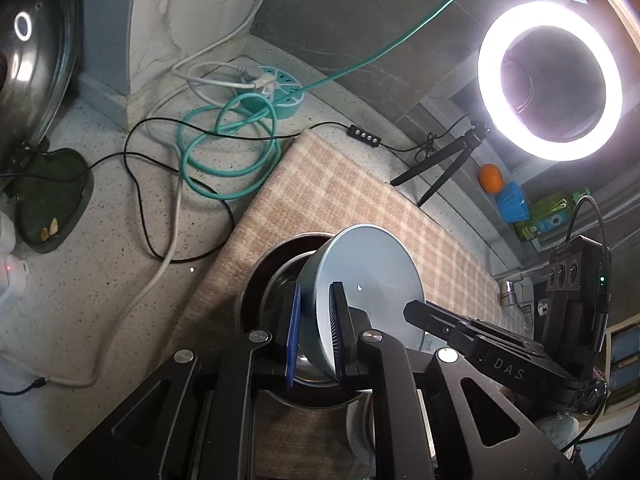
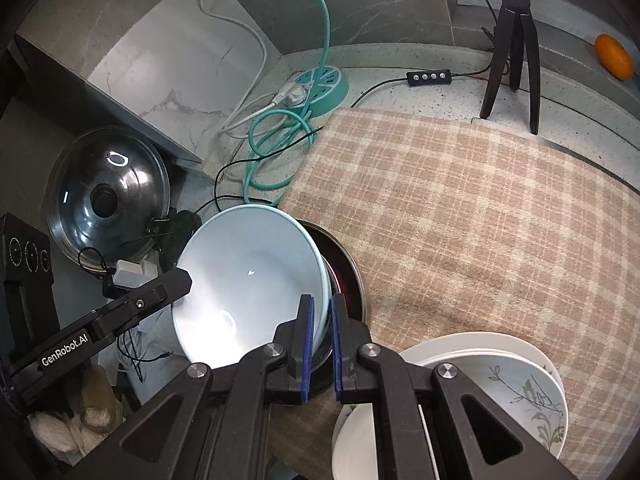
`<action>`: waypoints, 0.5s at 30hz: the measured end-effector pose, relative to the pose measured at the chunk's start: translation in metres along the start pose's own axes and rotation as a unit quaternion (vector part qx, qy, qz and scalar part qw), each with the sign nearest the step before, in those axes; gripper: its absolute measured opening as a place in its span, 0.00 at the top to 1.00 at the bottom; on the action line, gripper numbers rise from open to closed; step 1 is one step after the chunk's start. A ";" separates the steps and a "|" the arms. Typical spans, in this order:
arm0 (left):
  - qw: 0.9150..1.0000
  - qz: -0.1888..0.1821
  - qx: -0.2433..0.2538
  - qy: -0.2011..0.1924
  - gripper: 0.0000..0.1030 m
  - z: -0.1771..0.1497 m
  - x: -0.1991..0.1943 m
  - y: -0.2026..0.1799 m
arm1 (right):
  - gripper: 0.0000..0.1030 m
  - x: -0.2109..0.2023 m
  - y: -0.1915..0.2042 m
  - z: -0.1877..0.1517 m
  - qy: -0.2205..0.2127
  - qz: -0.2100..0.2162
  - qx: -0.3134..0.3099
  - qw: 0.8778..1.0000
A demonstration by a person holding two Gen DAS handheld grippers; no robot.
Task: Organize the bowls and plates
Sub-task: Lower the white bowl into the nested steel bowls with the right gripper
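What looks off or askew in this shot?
The pale blue bowl is steeply tilted, held by both grippers on opposite rims over the metal bowl rather than nested. Loose teal cable and black cable sprawl over the counter. No spills or damage visible.

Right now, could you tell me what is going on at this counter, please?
A person is holding a pale blue bowl with both hand-held tools: the left tool and the right tool each pinch its rim on opposite sides. The bowl is tilted over a dark metal bowl on the checked cloth. A stack of plates sits nearby.
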State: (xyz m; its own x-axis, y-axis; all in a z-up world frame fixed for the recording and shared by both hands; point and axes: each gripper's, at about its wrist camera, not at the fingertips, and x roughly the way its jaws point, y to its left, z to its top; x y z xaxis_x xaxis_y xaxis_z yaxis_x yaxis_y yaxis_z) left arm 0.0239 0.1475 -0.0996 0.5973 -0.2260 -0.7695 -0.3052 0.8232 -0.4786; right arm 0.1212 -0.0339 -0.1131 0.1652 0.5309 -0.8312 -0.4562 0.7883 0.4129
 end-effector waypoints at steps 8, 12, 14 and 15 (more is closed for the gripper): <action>1.000 0.004 -0.012 0.010 0.88 -0.004 0.008 0.012 | 0.93 0.009 0.004 -0.002 0.007 -0.007 -0.007 1.000; 1.000 0.007 -0.014 0.014 0.88 -0.005 0.011 0.014 | 0.93 0.014 0.006 -0.004 0.010 -0.012 -0.010 1.000; 1.000 0.006 -0.016 0.018 0.88 -0.006 0.013 0.017 | 0.93 0.016 0.005 -0.005 0.012 -0.013 -0.009 1.000; 1.000 0.005 -0.017 0.019 0.88 -0.006 0.014 0.018 | 0.93 0.017 0.004 -0.005 0.013 -0.013 -0.008 1.000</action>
State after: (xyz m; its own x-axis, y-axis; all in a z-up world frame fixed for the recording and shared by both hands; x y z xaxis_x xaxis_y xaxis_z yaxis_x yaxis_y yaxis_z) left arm 0.0221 0.1554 -0.1215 0.5652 -0.2377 -0.7899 -0.3375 0.8072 -0.4843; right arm 0.1178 -0.0229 -0.1275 0.1543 0.5021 -0.8510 -0.4660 0.7964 0.3854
